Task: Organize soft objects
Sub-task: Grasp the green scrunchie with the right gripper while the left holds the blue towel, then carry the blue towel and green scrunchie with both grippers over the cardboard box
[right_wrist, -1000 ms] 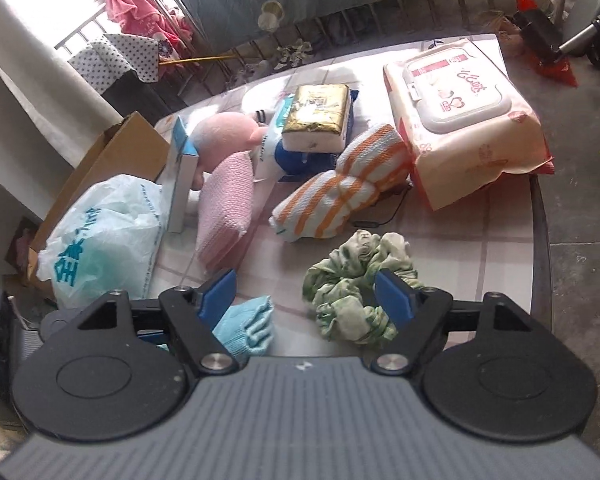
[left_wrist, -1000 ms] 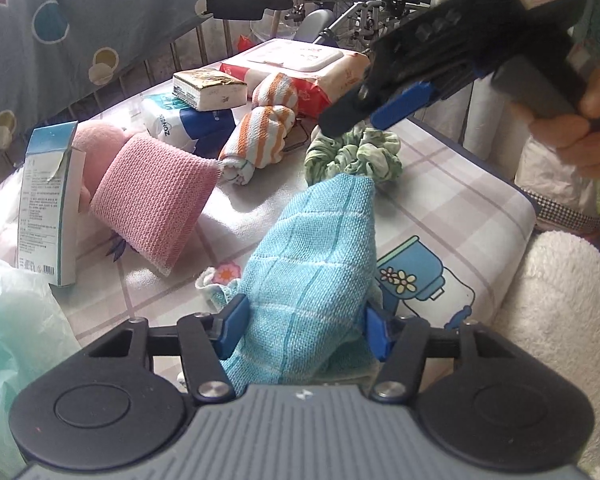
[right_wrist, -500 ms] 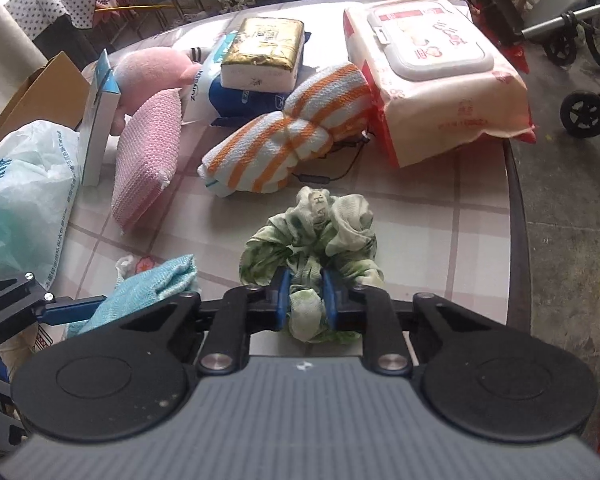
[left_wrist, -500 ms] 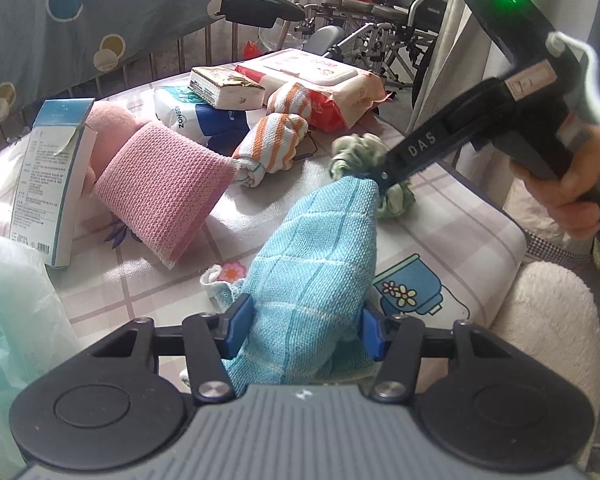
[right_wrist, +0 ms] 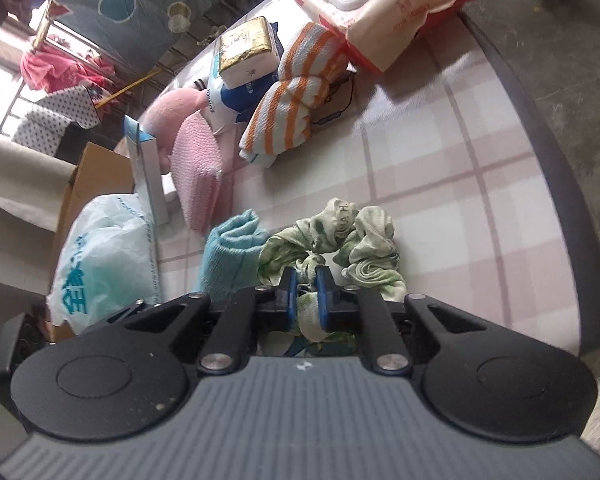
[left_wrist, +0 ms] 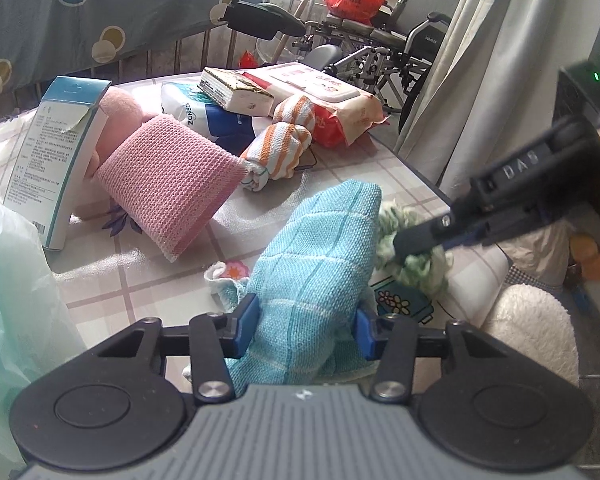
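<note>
Left gripper: jaws had been narrowing over the last second and pressed on the blue cloth bunched between the blue pads, tighter than in the earlier frames.
Right gripper: a second earlier its jaws stood wide above the green scrunchie; they had just closed to a narrow gap and pinched a fold of it.
Scrunchie, place: on the checked tablecloth near the table's front edge, just beside the blue cloth; it sat closer to the cloth than a second before.
Blue cloth, place: its far end stood up from the table, close beside the scrunchie.
Left view only: the right gripper seen from the side, reaching in from the right with its tip in the scrunchie; a wheelchair and a curtain behind the table; a white fluffy cushion at the lower right.
Right view only: a cardboard box and a pale green plastic bag at the table's left end.
Both views: pink knitted cloth leaning by a blue-and-white carton, orange-striped towel, wet-wipes pack, all apparently unmoved.
</note>
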Available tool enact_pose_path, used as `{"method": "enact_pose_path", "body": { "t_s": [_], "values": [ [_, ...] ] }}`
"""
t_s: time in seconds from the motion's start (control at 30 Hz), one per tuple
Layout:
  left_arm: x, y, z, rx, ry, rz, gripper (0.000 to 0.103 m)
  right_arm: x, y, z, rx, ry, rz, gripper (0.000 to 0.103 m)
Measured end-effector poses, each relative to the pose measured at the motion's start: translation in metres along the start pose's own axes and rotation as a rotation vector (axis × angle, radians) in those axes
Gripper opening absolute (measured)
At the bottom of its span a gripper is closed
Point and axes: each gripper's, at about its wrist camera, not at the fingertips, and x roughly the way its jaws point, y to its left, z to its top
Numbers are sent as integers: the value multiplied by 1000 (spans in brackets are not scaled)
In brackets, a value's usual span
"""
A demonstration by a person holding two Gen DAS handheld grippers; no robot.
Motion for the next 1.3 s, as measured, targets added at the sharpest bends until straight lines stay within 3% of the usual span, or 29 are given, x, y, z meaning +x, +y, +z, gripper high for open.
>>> {"method": "enact_pose_path", "body": {
  "t_s": [0.17,0.5,0.73,1.07,1.3],
  "values": [
    [-3,10,-1,-40,-5,-25,40,15,-2,-25,102,22,118,9],
    [-4,24,-1,-108,-8,-75,26,45,5,-36,185,40,183,9],
    [-10,27,-1,-150,-11,-83,24,53,10,-42,198,32,224,9],
    [-39,1,2,-141,-53,-53,24,28,4,-50,177,9,314,10],
    [-90,-26,15,-96,-149,8,23,-14,19,-59,99,-40,405,10]
  ]
}}
